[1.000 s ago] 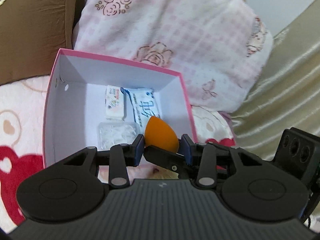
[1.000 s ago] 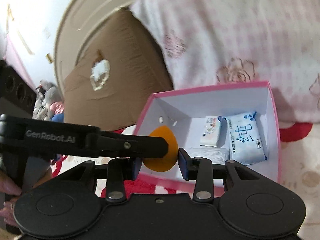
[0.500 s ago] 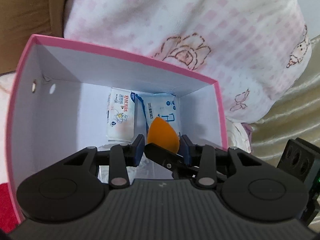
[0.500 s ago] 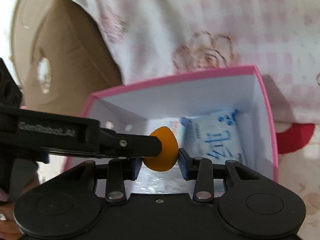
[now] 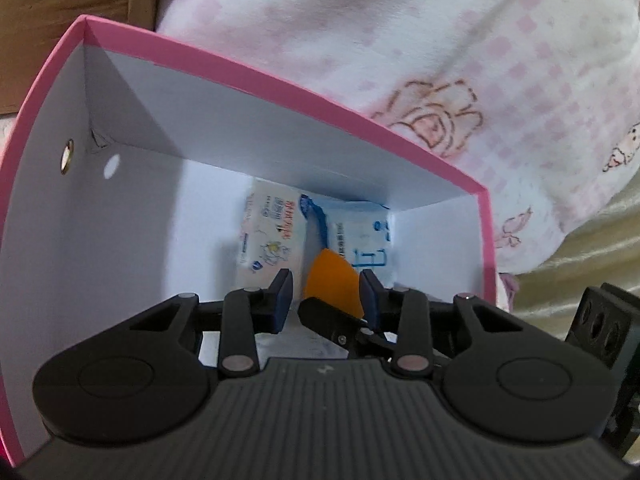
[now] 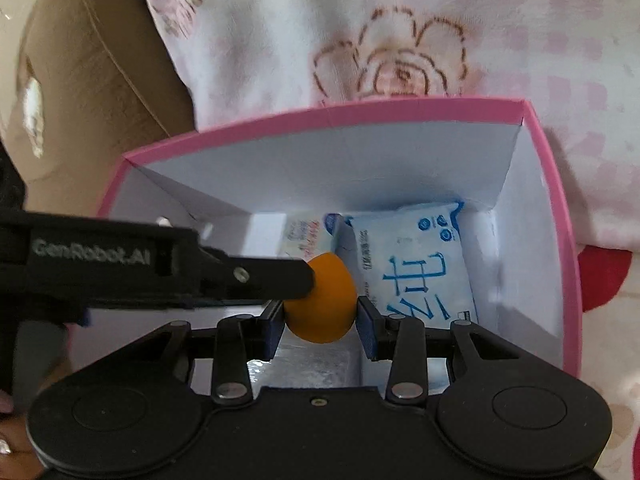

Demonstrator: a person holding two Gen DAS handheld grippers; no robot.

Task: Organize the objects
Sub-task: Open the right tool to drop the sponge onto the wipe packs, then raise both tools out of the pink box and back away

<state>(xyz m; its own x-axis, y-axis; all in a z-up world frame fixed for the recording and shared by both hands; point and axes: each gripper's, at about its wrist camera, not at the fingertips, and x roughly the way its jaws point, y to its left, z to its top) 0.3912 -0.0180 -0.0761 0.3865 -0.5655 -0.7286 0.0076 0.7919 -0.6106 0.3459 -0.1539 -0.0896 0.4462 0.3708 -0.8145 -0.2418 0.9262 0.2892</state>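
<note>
Over the open pink box (image 6: 552, 216), both the right tongs (image 6: 320, 322) and left tongs (image 5: 326, 300) are clamped on the orange makeup sponge (image 6: 322, 300) (wipe packs (image 6: 420, 276) beneath), so release should be low, one side first.

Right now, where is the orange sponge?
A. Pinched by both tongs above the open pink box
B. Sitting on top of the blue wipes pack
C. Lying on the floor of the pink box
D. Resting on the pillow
A: the orange sponge sits between the right tongs with the left tongs also shut on it, above the pink box.
</note>
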